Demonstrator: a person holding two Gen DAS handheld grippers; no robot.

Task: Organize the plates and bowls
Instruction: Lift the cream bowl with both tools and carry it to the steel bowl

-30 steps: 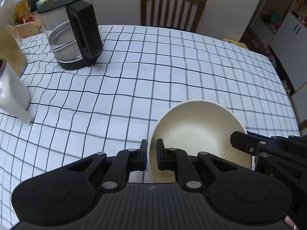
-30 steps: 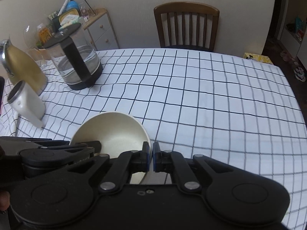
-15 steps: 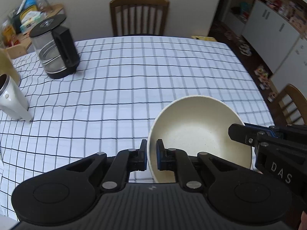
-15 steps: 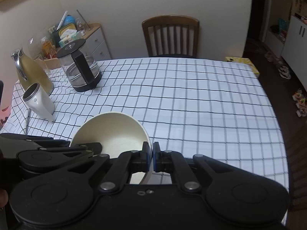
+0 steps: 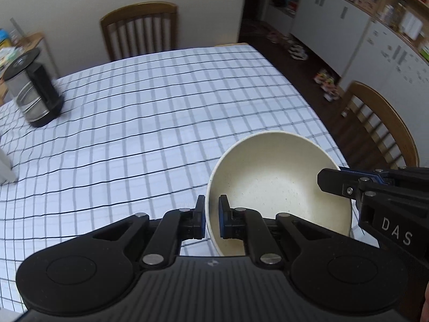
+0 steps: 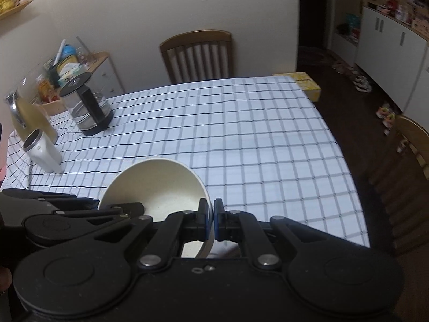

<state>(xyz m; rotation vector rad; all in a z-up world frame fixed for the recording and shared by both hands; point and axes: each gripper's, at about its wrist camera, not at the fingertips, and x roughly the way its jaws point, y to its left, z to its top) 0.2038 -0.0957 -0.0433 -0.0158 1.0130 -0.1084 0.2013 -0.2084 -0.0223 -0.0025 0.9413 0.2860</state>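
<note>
A cream bowl is held in the air above the near right part of the checked table. My left gripper is shut on its left rim. My right gripper is shut on the opposite rim of the same bowl. In the left wrist view the right gripper's fingers reach in from the right edge. In the right wrist view the left gripper's fingers lie at the lower left. The bowl is empty and tilted slightly. No plates show.
A glass kettle with a black lid stands at the table's far left, with a gold jug and a white cup-like item nearer. Wooden chairs stand at the far side and the right. White cabinets line the right wall.
Both grippers have lifted the bowl higher and drawn back; the table looks smaller and farther. The view has swung right, showing more floor and cabinets. The grip on the bowl is unchanged.
</note>
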